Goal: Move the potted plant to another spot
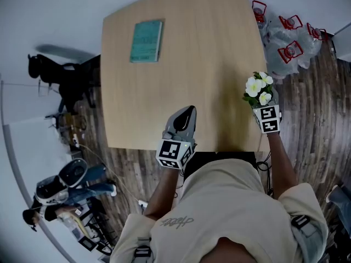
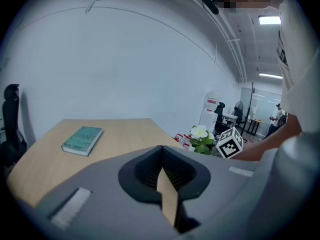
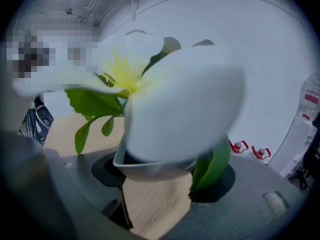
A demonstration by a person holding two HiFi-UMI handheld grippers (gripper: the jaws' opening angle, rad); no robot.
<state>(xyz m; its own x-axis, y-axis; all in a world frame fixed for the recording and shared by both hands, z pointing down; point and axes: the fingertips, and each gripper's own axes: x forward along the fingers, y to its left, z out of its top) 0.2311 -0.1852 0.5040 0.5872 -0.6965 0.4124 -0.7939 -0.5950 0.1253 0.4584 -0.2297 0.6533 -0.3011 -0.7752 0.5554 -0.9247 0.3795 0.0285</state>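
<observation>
At three o'clock over the worktop [image 1: 175,64], right tongs [image 3: 157,181] grip the potted plant [image 1: 258,89], seemingly lifted; placing remains. Left tongs [image 1: 189,113] stay out, closed, empty.

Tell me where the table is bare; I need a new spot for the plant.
Bare: the table from the book across to its right edge, where the right gripper holds the potted plant. Crowded: bottles on the floor beyond that edge.
</observation>
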